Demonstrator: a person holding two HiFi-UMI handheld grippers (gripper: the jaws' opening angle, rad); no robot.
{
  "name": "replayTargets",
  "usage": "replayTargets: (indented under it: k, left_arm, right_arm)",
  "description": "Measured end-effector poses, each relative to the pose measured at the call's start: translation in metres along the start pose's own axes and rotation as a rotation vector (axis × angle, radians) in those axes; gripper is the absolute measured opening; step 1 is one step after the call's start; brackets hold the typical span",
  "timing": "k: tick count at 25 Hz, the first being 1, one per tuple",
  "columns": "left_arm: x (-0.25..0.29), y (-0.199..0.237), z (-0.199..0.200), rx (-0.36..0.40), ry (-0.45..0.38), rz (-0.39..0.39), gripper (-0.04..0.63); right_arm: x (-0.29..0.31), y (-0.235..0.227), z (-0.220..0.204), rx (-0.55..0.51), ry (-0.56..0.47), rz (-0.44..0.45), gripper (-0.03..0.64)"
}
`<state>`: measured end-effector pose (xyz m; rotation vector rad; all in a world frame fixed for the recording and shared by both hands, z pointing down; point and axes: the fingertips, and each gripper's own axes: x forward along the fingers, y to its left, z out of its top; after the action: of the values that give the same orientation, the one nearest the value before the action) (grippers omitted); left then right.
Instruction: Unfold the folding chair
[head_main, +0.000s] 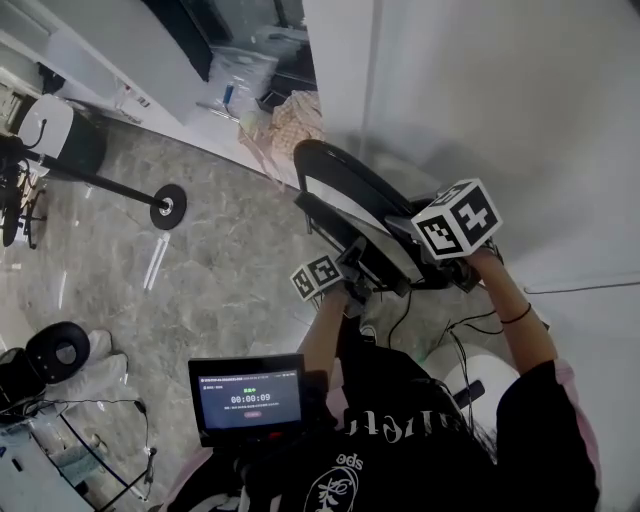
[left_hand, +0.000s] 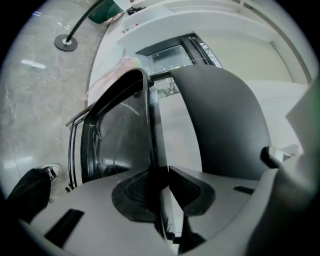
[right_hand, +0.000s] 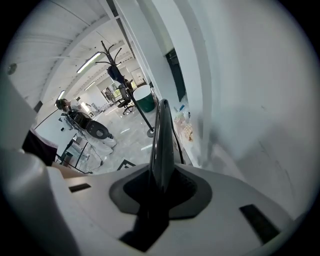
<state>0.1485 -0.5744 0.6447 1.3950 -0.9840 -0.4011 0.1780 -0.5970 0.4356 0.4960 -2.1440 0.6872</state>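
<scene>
Folding chair (head_main: 345, 205), black, folded flat and upright, close ahead of the person at 12 o'clock in the head view, beside a white wall (head_main: 500, 100) at 2 o'clock. Nearest, at 6 o'clock, a small screen (head_main: 247, 398) showing a timer. Left gripper (head_main: 356, 262) at the chair's 7 o'clock side: jaws closed on a thin black frame edge, running up between the pads in the left gripper view. Right gripper (head_main: 405, 245) at the 4 o'clock side: jaws clamped on a narrow black panel edge, upright between the pads in the right gripper view. Farther out at 10 o'clock, a round stand base (head_main: 168, 205) on grey marble floor (head_main: 220, 270).
</scene>
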Motion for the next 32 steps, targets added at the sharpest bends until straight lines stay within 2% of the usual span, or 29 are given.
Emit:
replayTargets:
  k: [8, 14, 19, 25, 28, 32]
  left_arm:
    - [-0.04, 0.008, -0.008, 0.002, -0.029, -0.073, 0.081]
    - [-0.058, 0.018, -0.01, -0.059, -0.096, -0.071, 0.08]
    - [-0.083, 0.031, -0.013, -0.156, -0.166, -0.07, 0.077]
    - [-0.117, 0.042, -0.015, -0.161, -0.151, -0.066, 0.078]
    - [-0.141, 0.051, -0.011, -0.14, -0.132, -0.054, 0.08]
    - [-0.179, 0.06, 0.005, -0.117, -0.111, -0.072, 0.075]
  right_arm:
    - [0.002, 0.041, -0.012, 0.002, -0.01, 0.029, 0.084]
    - [0.008, 0.059, -0.016, -0.005, 0.008, 0.108, 0.094]
    - [0.017, 0.083, -0.018, -0.117, 0.018, 0.085, 0.089]
    - [0.023, 0.127, -0.025, -0.135, 0.057, 0.058, 0.089]
    - [0.03, 0.154, -0.026, -0.115, 0.045, 0.044, 0.089]
    - [0.042, 0.182, -0.017, -0.004, -0.024, 0.034, 0.091]
